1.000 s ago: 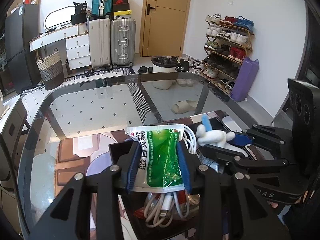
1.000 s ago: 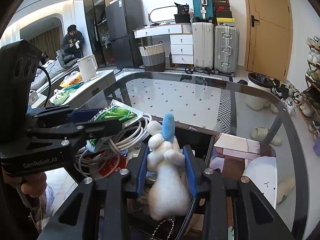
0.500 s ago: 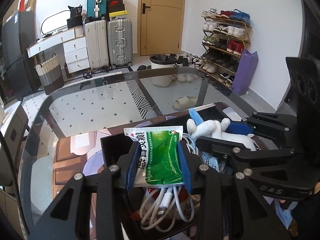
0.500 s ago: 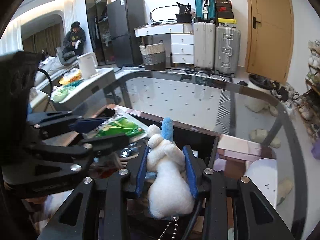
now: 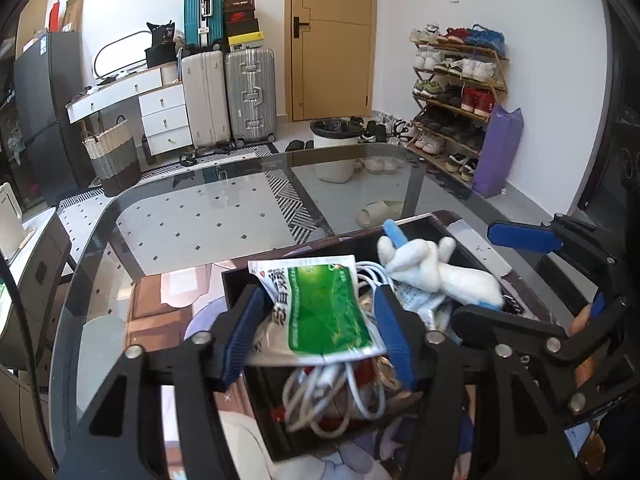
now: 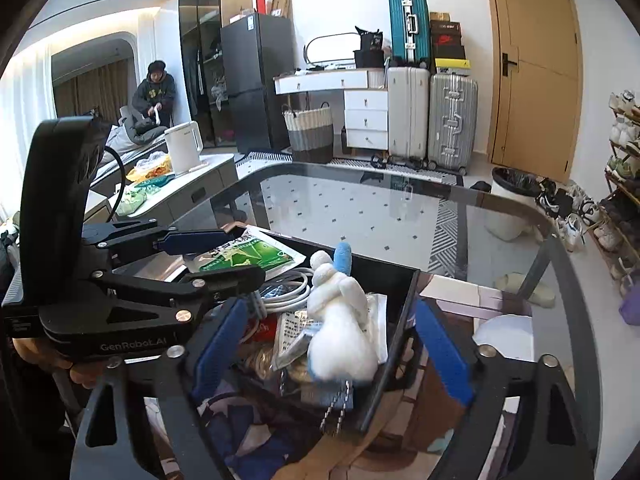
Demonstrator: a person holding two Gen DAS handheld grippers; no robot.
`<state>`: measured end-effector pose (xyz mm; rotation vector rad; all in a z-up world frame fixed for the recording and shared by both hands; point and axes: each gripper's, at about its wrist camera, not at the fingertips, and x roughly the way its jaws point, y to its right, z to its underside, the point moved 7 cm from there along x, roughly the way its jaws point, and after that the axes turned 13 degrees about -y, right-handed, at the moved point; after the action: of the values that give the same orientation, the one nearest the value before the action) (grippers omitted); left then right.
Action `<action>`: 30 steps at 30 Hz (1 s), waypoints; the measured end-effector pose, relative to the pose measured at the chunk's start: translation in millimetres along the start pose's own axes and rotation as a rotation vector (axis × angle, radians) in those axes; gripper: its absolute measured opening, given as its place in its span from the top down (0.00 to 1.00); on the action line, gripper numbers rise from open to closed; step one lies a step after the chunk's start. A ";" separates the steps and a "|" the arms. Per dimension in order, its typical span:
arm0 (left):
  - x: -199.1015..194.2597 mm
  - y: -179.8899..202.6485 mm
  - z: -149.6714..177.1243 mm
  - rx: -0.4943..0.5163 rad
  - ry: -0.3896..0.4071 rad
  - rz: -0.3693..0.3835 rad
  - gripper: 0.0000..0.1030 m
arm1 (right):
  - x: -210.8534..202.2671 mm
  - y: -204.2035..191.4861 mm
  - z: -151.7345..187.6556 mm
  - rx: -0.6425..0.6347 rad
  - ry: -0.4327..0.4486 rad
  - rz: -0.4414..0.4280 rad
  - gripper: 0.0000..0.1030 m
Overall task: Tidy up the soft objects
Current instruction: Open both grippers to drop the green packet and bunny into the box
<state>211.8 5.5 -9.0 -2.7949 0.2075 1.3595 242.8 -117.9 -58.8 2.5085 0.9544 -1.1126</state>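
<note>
A black box (image 5: 236, 280) (image 6: 404, 304) on the glass table holds white cables (image 5: 332, 392), small packets and a white plush toy with a blue ear (image 6: 340, 328) (image 5: 440, 276). The toy lies loose in the box between the wide-spread pads of my right gripper (image 6: 328, 344), whose jaws are opening and touch nothing. A green and white packet (image 5: 324, 312) (image 6: 248, 256) rests on the cables between the pads of my left gripper (image 5: 316, 332). Its jaws are opening too, with a gap at the left pad.
The box stands on a patterned mat (image 5: 160, 308) near the glass table's (image 5: 200, 176) front edge. A side counter with a white kettle (image 6: 182, 152) is to the left. A person (image 6: 154, 96) sits far back. Suitcases, a bin and a shoe rack line the walls.
The right jaws sprang wide and let go of the plush toy, which now lies in the box. The left jaws widened off the green packet, which settled on the cables.
</note>
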 end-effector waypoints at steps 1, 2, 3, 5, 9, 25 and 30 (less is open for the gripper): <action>-3.1 0.6 1.4 0.001 0.005 0.006 0.36 | -3.8 -0.1 3.3 0.005 0.005 -0.003 0.08; -7.9 1.2 3.7 -0.001 0.013 0.007 0.25 | -7.0 0.3 6.2 0.010 0.009 -0.002 0.07; -11.5 1.0 5.4 -0.005 0.023 0.003 0.20 | -10.3 0.5 8.6 0.015 0.013 -0.001 0.04; -20.2 1.9 7.0 -0.014 0.056 -0.001 0.07 | -16.7 0.2 15.2 0.023 0.022 -0.006 0.04; -30.2 -0.6 15.5 -0.028 0.083 -0.021 0.00 | -33.1 -3.4 25.3 0.031 0.064 -0.023 0.01; -30.5 -17.5 54.5 -0.106 0.100 -0.060 0.00 | -48.8 -19.6 46.5 0.046 0.143 -0.029 0.01; -27.4 -27.3 58.1 -0.138 0.133 -0.082 0.00 | -48.1 -21.4 49.6 0.030 0.151 0.002 0.01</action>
<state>153.2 40.3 -24.4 -2.9728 0.0013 1.2158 176.5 -146.6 -56.7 2.6488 0.9796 -0.9545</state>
